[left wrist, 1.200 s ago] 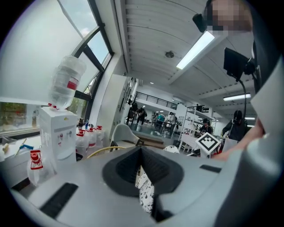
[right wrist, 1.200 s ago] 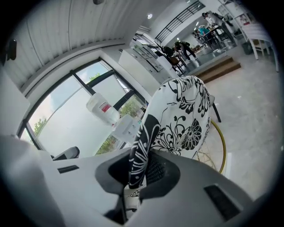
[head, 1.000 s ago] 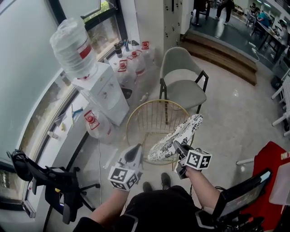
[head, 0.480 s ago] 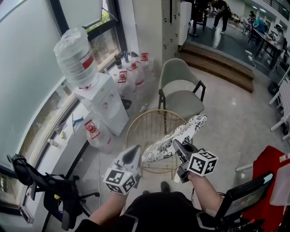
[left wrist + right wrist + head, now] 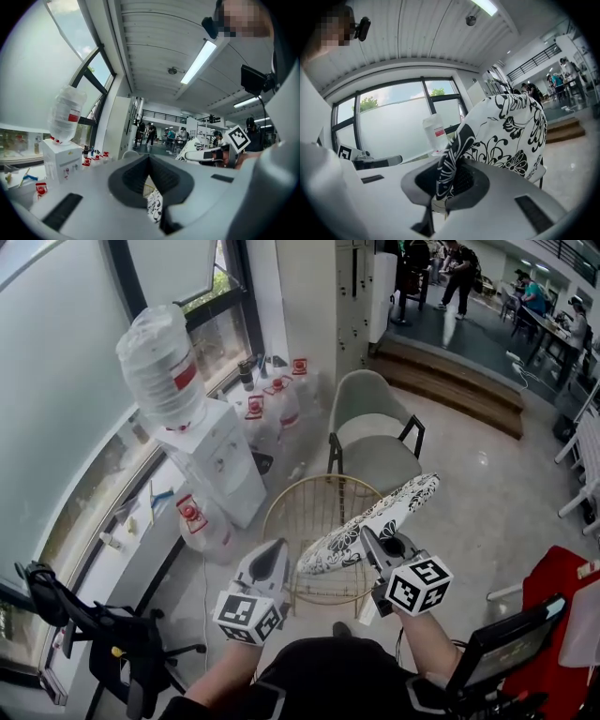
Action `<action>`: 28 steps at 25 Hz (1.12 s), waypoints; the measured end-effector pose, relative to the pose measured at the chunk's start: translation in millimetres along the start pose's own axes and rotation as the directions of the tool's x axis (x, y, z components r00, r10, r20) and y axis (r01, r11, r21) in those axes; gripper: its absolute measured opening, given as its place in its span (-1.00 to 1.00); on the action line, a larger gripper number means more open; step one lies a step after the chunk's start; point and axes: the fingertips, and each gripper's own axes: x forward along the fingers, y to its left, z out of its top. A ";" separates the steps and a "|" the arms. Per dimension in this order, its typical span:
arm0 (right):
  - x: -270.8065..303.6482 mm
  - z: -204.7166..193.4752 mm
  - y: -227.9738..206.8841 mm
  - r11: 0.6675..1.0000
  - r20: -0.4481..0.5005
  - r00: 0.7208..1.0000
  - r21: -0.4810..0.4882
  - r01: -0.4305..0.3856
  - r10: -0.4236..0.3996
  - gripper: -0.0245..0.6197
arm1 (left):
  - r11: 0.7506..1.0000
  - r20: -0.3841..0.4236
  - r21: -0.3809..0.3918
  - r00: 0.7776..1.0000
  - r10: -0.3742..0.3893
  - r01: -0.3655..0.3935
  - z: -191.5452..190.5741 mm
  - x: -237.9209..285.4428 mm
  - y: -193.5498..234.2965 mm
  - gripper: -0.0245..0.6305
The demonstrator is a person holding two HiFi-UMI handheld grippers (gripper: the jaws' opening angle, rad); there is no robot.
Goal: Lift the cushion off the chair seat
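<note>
The black-and-white flowered cushion [image 5: 380, 519] hangs in the air above the gold wire chair [image 5: 281, 495], tilted with its far right end highest. My left gripper [image 5: 281, 551] is shut on the cushion's near left edge; a strip of the flowered fabric [image 5: 154, 209] shows between its jaws. At the near right edge, my right gripper [image 5: 368, 540] is shut on a dark fold of the cushion [image 5: 451, 161], and the rest of the cover [image 5: 513, 136] billows beyond it. The chair seat under the cushion is bare wire.
A white water dispenser [image 5: 220, 442] with an upturned bottle [image 5: 159, 362] stands to the left, with spare jugs [image 5: 281, 381] behind it. A grey armchair [image 5: 375, 423] is just beyond the wire chair. A black stand [image 5: 112, 638] sits at near left, a red object [image 5: 562, 582] at near right.
Both grippers have risen with the cushion between them. The cushion has come up off the wire chair and turned flatter, its far right end lifted higher.
</note>
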 end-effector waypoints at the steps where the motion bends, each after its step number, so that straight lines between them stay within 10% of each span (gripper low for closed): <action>1: -0.3 0.5 0.5 1.000 0.002 1.000 -0.015 0.005 -0.005 -0.84 | 1.000 0.001 0.003 1.000 -0.001 0.001 0.5 -0.6 -0.1 -0.90; 28: -9.0 24.1 29.7 0.989 0.055 0.999 -0.149 0.003 0.005 -0.86 | 1.000 0.063 0.003 0.998 -0.020 0.020 26.0 -17.9 -12.5 -0.90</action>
